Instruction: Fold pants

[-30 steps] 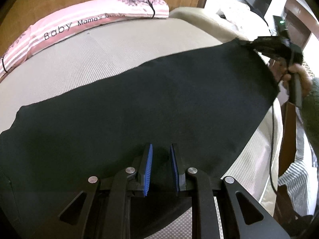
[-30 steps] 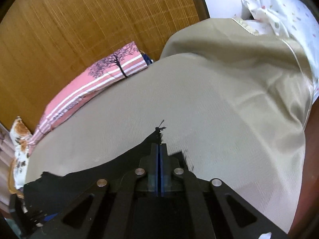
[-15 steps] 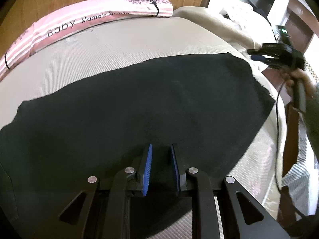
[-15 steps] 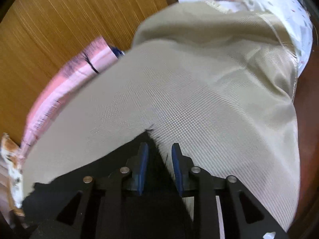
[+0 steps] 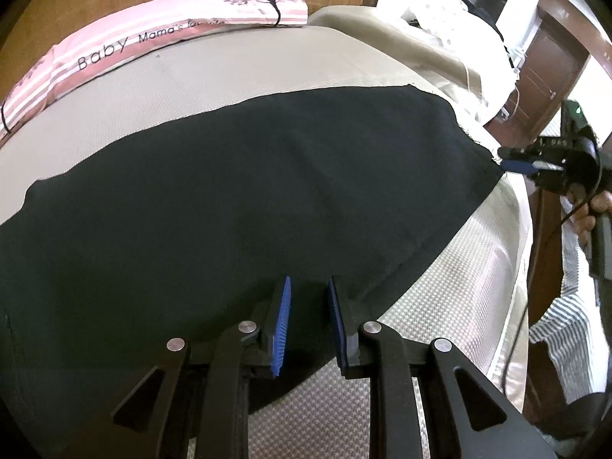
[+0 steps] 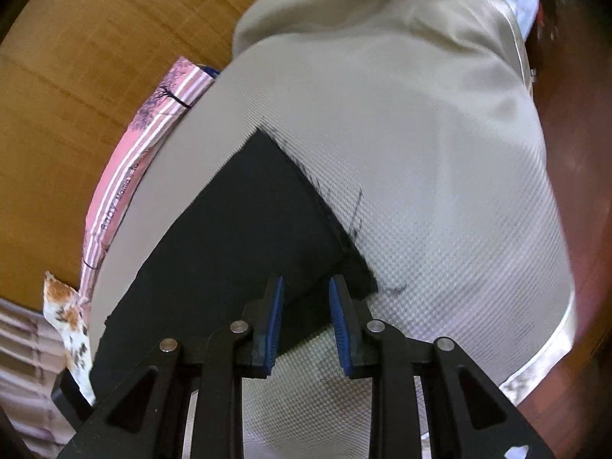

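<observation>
Black pants [image 5: 244, 191] lie spread flat on a beige textured bed. My left gripper [image 5: 309, 287] is open and empty, its blue pads just above the pants' near edge. My right gripper [image 6: 306, 287] is open and empty, hovering over the frayed hem corner of the pants [image 6: 252, 229]. In the left wrist view the right gripper [image 5: 512, 158] shows at the far right, just off the hem end, held by a hand.
A pink striped pillow [image 5: 160, 34] lies along the wooden headboard. A beige blanket [image 6: 382, 38] is bunched at the far end of the bed. The bed edge [image 5: 516, 267] drops off at the right, with striped cloth [image 5: 566, 325] below.
My right gripper has opened, let go of the hem corner and drawn back. The pants end that was lifted now lies flat on the bed. The left gripper stayed open.
</observation>
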`<state>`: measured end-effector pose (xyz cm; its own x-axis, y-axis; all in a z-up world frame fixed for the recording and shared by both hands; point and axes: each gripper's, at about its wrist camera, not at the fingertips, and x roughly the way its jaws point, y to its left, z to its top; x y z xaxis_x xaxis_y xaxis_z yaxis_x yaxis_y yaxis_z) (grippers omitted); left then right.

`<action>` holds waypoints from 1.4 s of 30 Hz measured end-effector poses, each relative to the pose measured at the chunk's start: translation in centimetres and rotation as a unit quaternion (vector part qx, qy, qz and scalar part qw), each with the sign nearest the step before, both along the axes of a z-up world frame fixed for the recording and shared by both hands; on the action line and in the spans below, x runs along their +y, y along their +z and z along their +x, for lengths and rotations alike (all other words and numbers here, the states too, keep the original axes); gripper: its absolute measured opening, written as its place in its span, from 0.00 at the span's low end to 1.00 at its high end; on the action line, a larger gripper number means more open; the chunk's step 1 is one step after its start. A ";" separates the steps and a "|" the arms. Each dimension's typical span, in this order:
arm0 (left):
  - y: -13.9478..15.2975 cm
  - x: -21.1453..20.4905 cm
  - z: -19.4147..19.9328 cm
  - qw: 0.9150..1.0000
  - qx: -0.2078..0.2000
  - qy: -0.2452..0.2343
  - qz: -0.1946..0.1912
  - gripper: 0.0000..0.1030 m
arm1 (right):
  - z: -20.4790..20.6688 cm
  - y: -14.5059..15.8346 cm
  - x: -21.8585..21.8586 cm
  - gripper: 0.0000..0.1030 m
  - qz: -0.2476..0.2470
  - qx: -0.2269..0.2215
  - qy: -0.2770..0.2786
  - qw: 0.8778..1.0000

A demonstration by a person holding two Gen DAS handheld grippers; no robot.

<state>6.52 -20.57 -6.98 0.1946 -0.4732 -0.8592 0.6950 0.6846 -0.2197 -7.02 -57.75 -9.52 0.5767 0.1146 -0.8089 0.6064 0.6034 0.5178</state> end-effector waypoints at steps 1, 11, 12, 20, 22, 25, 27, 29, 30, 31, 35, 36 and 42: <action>0.0 0.2 0.1 1.000 0.003 0.004 -0.002 0.21 | 0.0 -0.3 0.0 0.23 0.002 0.003 -0.006 1.000; -0.2 0.2 0.1 1.000 0.008 0.010 -0.003 0.22 | 1.1 -1.8 -1.8 0.05 0.028 -0.027 -0.055 0.998; -0.1 0.2 0.1 1.000 0.007 0.010 -0.002 0.22 | 1.1 -1.5 -1.6 0.05 0.025 -0.031 -0.054 0.998; 0.6 0.3 -0.7 1.000 0.010 -0.022 -0.009 0.22 | -1.0 2.0 -0.3 0.02 -0.060 -0.026 -0.053 0.996; 0.1 0.2 -0.7 0.999 0.019 -0.026 -0.002 0.22 | -1.9 1.3 -0.8 0.00 -0.073 0.000 -0.072 0.995; 0.1 0.4 -0.5 0.999 0.027 -0.024 -0.008 0.22 | -2.8 0.1 -1.5 0.00 -0.038 -0.010 -0.072 0.997; 0.0 0.3 -0.5 0.999 0.028 -0.023 -0.008 0.22 | -3.1 0.3 -1.3 0.03 -0.038 -0.009 -0.076 0.996; 0.1 0.3 -0.5 0.999 0.026 -0.024 -0.006 0.22 | -3.2 0.7 -1.1 0.05 -0.030 -0.021 -0.078 0.996; 0.1 0.2 -0.5 0.999 0.026 -0.025 -0.006 0.22 | -3.1 0.8 -1.0 0.05 -0.022 -0.025 -0.079 0.996; 0.1 0.2 -0.6 0.999 0.026 -0.024 -0.006 0.22 | -3.2 0.8 -0.9 0.05 -0.013 -0.030 -0.080 0.996; 0.1 0.1 -0.7 0.999 0.025 -0.024 -0.006 0.22 | -2.8 0.7 -0.1 0.06 0.005 -0.034 -0.069 0.997; 0.1 0.1 -0.7 0.999 0.024 -0.025 -0.006 0.22 | -2.5 0.5 0.2 0.06 0.010 -0.032 -0.065 0.997; 0.2 0.0 -0.8 0.999 0.024 -0.024 -0.005 0.22 | -1.1 -0.8 0.5 0.15 0.012 -0.019 -0.065 0.998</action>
<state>5.68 -20.56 -6.83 0.1309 -0.4888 -0.8625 0.7156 0.6487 -0.2590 -8.17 -57.26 -10.28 0.6175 0.0560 -0.7845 0.6586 0.5085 0.5547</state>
